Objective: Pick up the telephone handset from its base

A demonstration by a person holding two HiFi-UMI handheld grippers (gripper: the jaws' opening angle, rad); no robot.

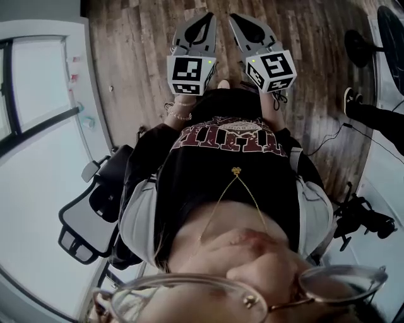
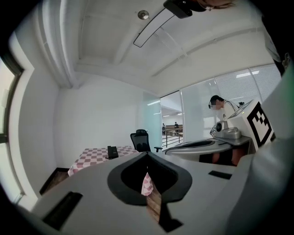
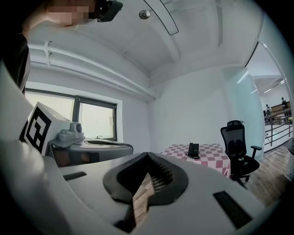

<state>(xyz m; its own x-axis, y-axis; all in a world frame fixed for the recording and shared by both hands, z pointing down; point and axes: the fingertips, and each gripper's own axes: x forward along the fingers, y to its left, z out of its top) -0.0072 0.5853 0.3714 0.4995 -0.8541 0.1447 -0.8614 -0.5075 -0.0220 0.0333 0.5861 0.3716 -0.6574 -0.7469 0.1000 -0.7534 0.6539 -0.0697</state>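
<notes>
A black telephone [image 2: 112, 152] stands far off on a table with a red-and-white checked cloth [image 2: 94, 157]. The right gripper view shows the same telephone [image 3: 193, 150] on the cloth [image 3: 209, 151]. My left gripper [image 2: 147, 154] is shut with nothing in it, and through its jaws only floor and a strip of cloth show. My right gripper [image 3: 147, 154] is also shut and empty. In the head view both grippers, left [image 1: 210, 15] and right [image 1: 233, 16], are held side by side in front of the person's body, over wooden floor. Neither is near the telephone.
A black office chair [image 2: 140, 139] stands beside the table, also visible as the chair [image 3: 237, 143] in the right gripper view. Another chair [image 1: 95, 208] sits close at the person's left. A second person [image 2: 220, 108] stands behind the glass partition. A window [image 3: 96, 121] is at the left.
</notes>
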